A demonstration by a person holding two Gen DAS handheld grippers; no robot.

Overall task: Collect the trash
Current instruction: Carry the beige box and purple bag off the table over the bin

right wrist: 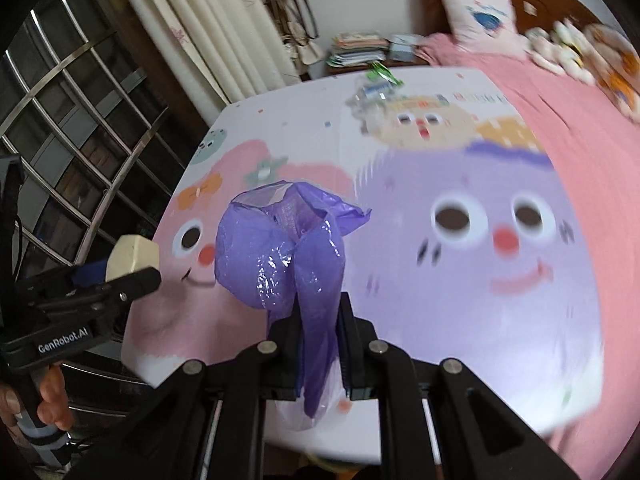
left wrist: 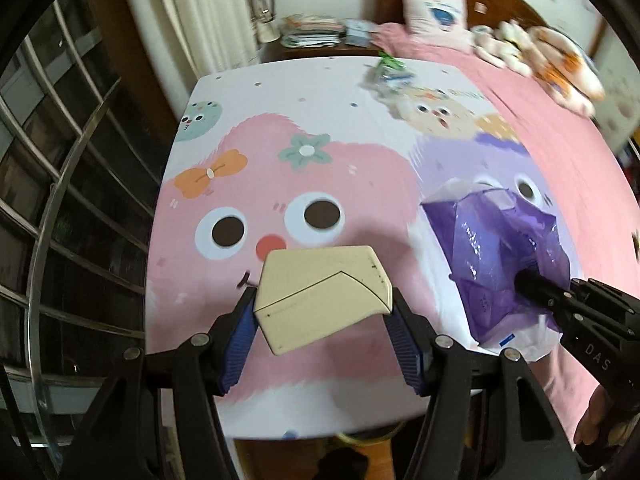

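Lettering "GenRobot.AI" marks left gripper [right wrist: 136, 276] clamping cream box [left wrist: 324, 296].

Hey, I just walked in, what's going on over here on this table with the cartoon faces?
A person is clearing trash with a handheld tool in each hand. The left tool is clamped on a cream box, held above the table. The right tool pinches a purple plastic bag, its mouth open toward the box. A crumpled clear wrapper sits at the table's far edge, not yet collected.
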